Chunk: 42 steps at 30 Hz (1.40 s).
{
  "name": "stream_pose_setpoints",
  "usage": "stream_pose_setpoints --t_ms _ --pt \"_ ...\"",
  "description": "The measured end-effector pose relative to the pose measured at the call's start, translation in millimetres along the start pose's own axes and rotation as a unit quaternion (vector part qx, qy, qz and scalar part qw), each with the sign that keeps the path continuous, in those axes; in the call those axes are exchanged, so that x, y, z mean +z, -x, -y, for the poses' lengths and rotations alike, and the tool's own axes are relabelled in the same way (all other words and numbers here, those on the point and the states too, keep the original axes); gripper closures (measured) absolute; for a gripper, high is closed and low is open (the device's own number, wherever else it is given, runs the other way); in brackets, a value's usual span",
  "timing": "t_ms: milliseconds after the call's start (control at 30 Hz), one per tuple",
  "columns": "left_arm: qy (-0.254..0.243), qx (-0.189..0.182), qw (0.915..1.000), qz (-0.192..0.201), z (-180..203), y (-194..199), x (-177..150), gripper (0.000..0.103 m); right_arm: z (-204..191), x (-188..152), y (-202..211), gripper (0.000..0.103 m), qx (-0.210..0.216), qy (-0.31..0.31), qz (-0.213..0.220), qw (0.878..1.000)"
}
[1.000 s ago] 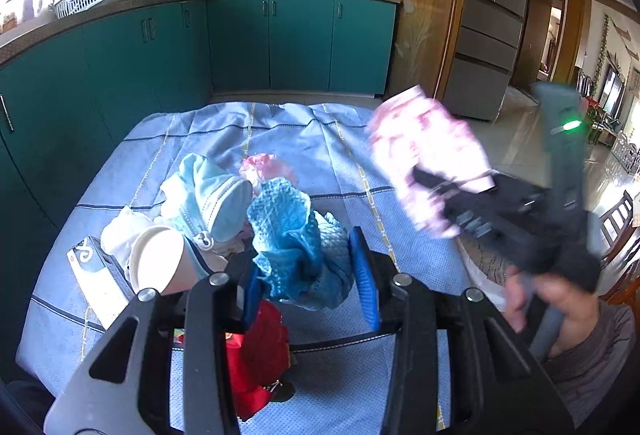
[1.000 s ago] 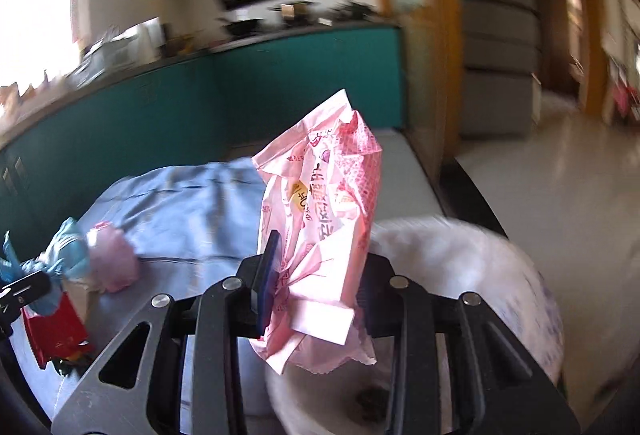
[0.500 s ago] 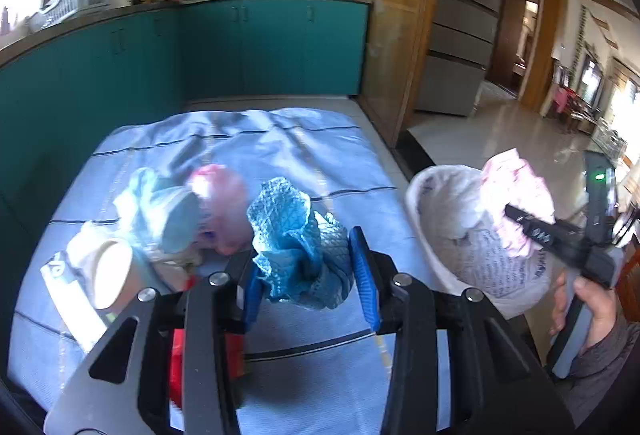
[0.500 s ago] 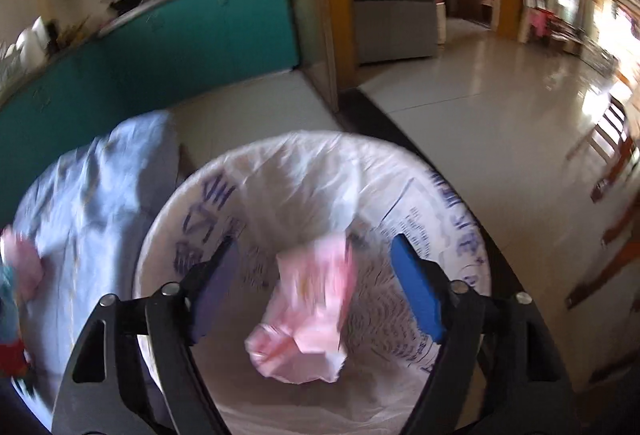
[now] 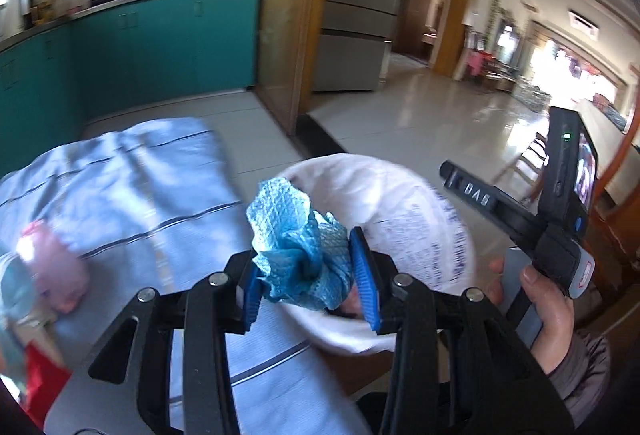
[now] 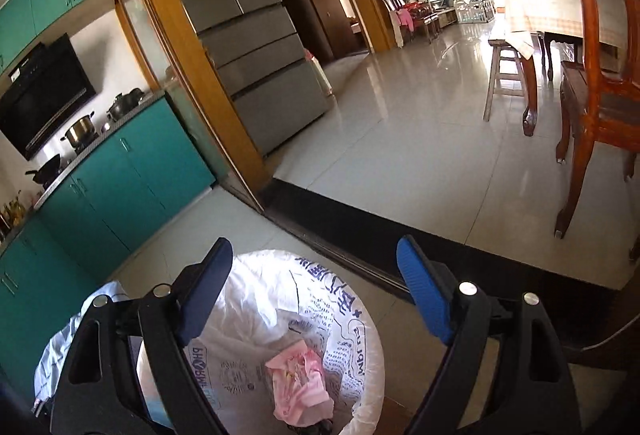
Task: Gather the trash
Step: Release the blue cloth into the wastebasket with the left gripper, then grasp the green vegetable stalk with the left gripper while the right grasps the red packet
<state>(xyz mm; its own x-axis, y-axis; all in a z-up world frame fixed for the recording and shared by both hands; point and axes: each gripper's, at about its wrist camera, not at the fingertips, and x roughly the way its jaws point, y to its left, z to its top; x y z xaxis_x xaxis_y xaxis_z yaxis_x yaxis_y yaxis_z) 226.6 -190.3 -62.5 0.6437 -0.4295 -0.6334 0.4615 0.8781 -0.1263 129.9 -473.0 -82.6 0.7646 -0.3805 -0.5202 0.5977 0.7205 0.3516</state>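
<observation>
Left gripper (image 5: 308,269) clamped mid-bunch on blue cloth (image 5: 298,255): light, soft, compressible; bin (image 5: 420,211) at 2 o'clock. Right gripper (image 6: 316,295) jaws apart, empty. Pink wrapper (image 6: 300,375) inside the bin.

A home kitchen: teal cabinets (image 6: 132,171), pots on the stove (image 6: 80,129), steel fridge (image 6: 248,47), dining room beyond.

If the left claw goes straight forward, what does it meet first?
Probably the white bin liner: the left claw, shut on the blue cloth, points at the bin's near rim. Depth is unclear.
</observation>
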Motion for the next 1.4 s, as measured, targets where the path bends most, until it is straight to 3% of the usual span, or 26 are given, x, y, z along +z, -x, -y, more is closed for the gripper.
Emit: stream_pose_setpoints --t_ms 133,200,233,267,400,467,500,533,567,600,633,667,700,767,867,933,1000,1067,1100,1167,1300,1400 --pt "-0.015 -0.052 0.9985 -0.010 19 -25 8 0.059 -14 -6 -2 0.019 0.015 0.031 -0.008 0.999" --pt "-0.025 -0.067 0.9974 -0.005 29 -38 11 0.038 -24 -12 -1 0.020 0.024 0.050 -0.007 0.998" --pt "-0.032 -0.059 0.9977 0.006 34 -42 11 0.020 -28 -15 -1 0.020 0.029 0.059 -0.007 0.998" --pt "-0.037 -0.050 0.9979 0.017 36 -42 11 0.017 -35 -18 0 0.020 0.038 0.074 -0.008 0.997" --pt "-0.059 -0.012 0.9979 0.023 33 -29 6 0.017 -67 -34 8 0.020 0.087 0.130 -0.013 0.988" --pt "-0.059 0.022 0.9973 0.038 19 -11 2 0.017 -93 -45 17 0.019 0.156 0.166 -0.034 0.973" --pt "-0.057 0.038 0.9966 0.044 13 -3 1 0.017 -108 -53 21 0.017 0.198 0.189 -0.053 0.960" --pt "-0.054 0.054 0.9958 0.050 5 7 -1 0.017 -108 -53 21 0.016 0.198 0.189 -0.053 0.960" --pt "-0.047 0.073 0.9946 0.057 -5 20 -4 0.016 -123 -63 25 0.016 0.238 0.215 -0.074 0.945" --pt "-0.039 0.094 0.9929 0.061 -16 32 -8 0.016 -146 -82 34 0.016 0.291 0.255 -0.103 0.916" --pt "-0.034 0.111 0.9912 0.064 -24 42 -10 0.016 -161 -96 41 0.016 0.324 0.284 -0.123 0.894" --pt "-0.025 0.145 0.9869 0.066 -39 56 -16 0.016 -181 -116 53 0.016 0.363 0.323 -0.146 0.862" --pt "-0.019 0.166 0.9836 0.067 -49 68 -21 0.016 -194 -130 62 0.016 0.389 0.349 -0.161 0.837" --pt "-0.005 0.213 0.9746 0.070 -74 92 -32 0.016 -223 -164 88 0.016 0.455 0.386 -0.194 0.779" --pt "0.032 0.292 0.9536 0.065 -119 131 -54 0.015 -252 -196 122 0.016 0.520 0.424 -0.227 0.706" --pt "0.073 0.344 0.9350 0.048 -154 155 -72 0.015 -265 -214 144 0.010 0.534 0.457 -0.224 0.675" --pt "0.114 0.371 0.9209 0.030 -183 173 -89 0.015 -280 -236 159 0.010 0.531 0.493 -0.204 0.658" --pt "0.149 0.391 0.9083 0.012 -207 183 -104 0.015 -286 -251 158 0.010 0.510 0.519 -0.193 0.659" --pt "0.165 0.398 0.9025 0.000 -218 185 -112 0.015 -291 -258 155 0.010 0.494 0.528 -0.188 0.665" --pt "0.189 0.395 0.8991 -0.015 -231 189 -125 0.015 -293 -256 138 0.010 0.475 0.519 -0.197 0.682" --pt "0.199 0.381 0.9025 -0.024 -235 187 -133 0.015 -291 -216 90 0.010 0.472 0.427 -0.245 0.731" --pt "0.193 0.370 0.9086 -0.018 -232 186 -134 0.015 -289 -198 59 0.010 0.415 0.412 -0.230 0.778"
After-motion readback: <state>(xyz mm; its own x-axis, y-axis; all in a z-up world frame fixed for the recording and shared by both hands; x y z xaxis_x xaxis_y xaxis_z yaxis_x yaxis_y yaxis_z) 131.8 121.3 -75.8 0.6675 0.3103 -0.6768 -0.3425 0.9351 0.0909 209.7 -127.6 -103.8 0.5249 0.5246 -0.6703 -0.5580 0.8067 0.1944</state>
